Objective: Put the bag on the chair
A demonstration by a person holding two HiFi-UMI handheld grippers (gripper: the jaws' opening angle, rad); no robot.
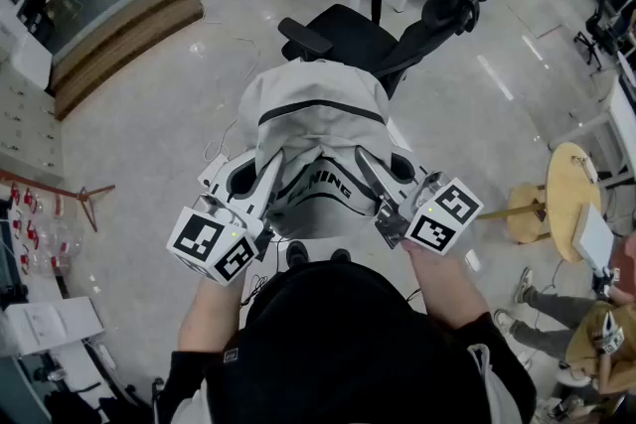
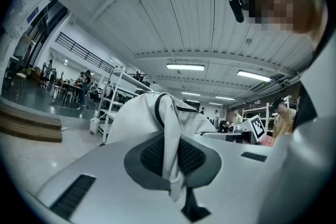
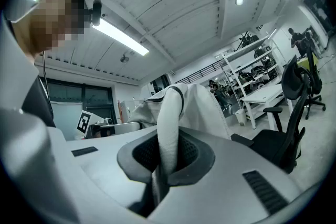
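Left gripper first: its jaws are clamped on the left strap, the webbing pinched flat between them. In the middle, the grey bag hangs in the air on the near side of the chair, in front of its seat and apparently not touching it. It's soft cloth that sags under its own weight, so I'd expect it to swing and slump. The straps look like the sensible hold, one each side. Right gripper is clamped likewise on the right strap.
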